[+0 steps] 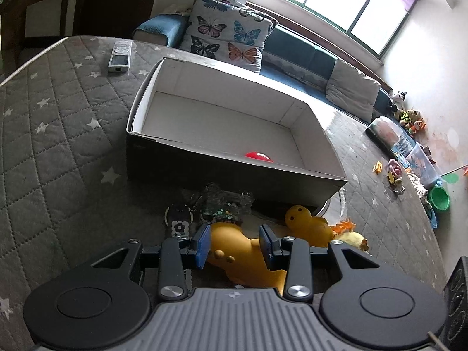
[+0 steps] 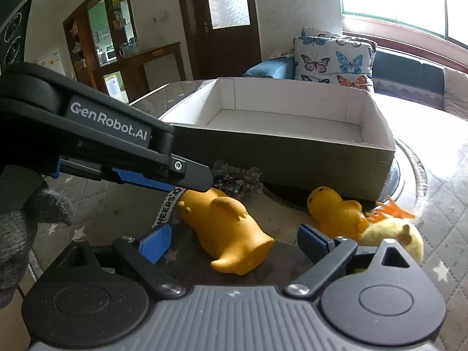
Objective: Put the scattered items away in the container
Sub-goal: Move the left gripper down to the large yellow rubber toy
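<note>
A white-lined cardboard box [image 1: 146, 111] stands on the quilted table, with a red object [image 1: 259, 156] inside near its front wall. A large yellow rubber duck [image 1: 234, 248] lies on its side in front of the box. My left gripper [image 1: 235, 241] straddles the duck's head end, blue pads on either side, jaws partly apart. In the right wrist view the left gripper [image 2: 193, 187] reaches over the duck [image 2: 228, 231]. My right gripper [image 2: 234, 241] is open around the duck's tail end. A smaller yellow duck [image 2: 333, 207] and a fuzzy yellow chick [image 2: 392, 231] lie to the right.
A clear glittery pouch [image 1: 225, 201] and a black strap with a flower [image 1: 178, 222] lie by the box front. A remote [image 1: 120, 57] lies at the far left of the table. A butterfly cushion [image 1: 228, 35] and sofa stand behind. Toys and a green bowl [image 1: 438, 199] sit far right.
</note>
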Demonstrator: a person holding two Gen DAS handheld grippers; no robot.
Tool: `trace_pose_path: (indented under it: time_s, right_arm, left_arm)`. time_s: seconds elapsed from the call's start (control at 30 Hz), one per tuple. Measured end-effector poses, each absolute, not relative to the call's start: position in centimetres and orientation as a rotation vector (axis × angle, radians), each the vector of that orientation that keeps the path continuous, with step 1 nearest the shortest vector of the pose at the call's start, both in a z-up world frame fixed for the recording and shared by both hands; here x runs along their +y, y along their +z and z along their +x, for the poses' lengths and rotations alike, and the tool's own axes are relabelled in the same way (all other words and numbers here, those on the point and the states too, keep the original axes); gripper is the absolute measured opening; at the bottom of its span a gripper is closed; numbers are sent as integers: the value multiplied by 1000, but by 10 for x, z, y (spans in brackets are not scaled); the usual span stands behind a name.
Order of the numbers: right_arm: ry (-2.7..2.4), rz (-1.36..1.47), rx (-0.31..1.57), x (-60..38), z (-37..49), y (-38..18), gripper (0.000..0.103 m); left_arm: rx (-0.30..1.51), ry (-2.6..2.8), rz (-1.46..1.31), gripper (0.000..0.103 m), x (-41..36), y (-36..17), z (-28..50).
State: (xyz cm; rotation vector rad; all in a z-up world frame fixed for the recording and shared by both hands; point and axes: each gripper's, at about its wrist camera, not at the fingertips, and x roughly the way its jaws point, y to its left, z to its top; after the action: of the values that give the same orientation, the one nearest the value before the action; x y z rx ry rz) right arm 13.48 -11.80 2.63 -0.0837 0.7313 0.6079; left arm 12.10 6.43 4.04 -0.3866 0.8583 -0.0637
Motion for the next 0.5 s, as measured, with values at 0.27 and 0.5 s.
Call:
trace_pose_path:
  time_s: [0.27, 0.5]
  right_arm:
    - [634, -85, 745, -111, 135, 19, 94]
    - [661, -92, 755, -110, 127, 17, 92]
  left_arm:
    - [875, -55, -412, 39, 67, 34, 125]
    - [884, -51, -431, 39, 69, 30, 130]
